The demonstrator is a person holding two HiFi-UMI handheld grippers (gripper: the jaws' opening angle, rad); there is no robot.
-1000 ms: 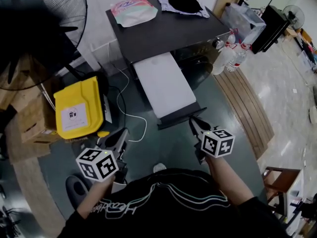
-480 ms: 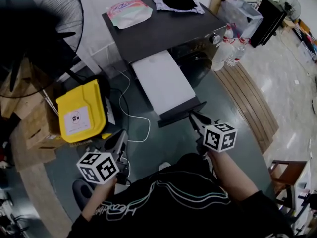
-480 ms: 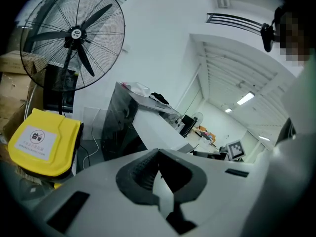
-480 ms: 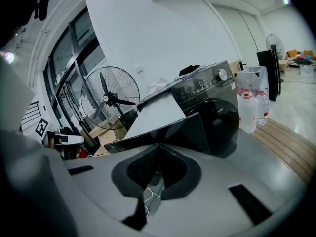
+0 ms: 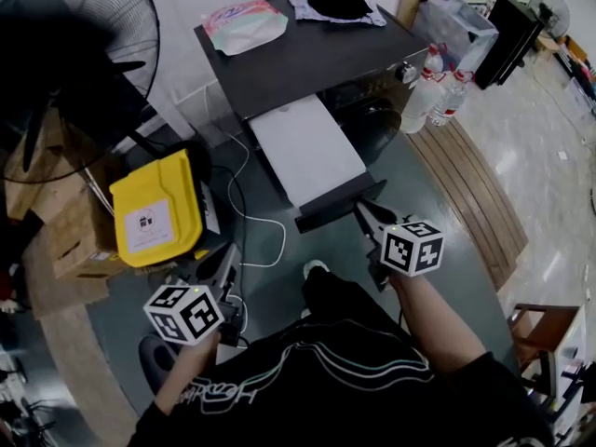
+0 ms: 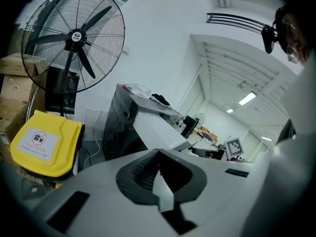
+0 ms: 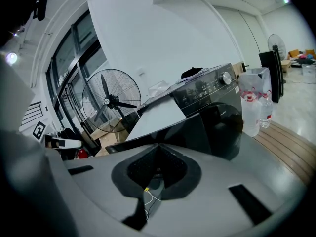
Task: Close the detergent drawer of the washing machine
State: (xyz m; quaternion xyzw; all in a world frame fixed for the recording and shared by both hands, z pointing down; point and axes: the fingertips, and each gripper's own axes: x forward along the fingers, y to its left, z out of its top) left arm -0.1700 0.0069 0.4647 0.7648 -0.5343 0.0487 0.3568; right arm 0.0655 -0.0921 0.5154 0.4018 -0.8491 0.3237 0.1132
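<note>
A foot [image 5: 315,269] is stepping forward as the clenched, empty right gripper [image 5: 363,210] is hovering at the near end of the drawer [image 5: 307,147], which is running straight away from it, while the left gripper [image 5: 227,251], likewise clenched, is hanging farther off.

Glossy dark washing machine [image 7: 217,90]; matt white detergent drawer [image 5: 312,152]; smooth yellow plastic case [image 5: 158,212]; slatted wooden platform [image 5: 466,194]

Yellow box [image 5: 154,214], white drawer [image 5: 312,152]

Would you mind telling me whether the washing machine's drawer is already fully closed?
No, the drawer juts far out from the washing machine, toward the right gripper.
</note>
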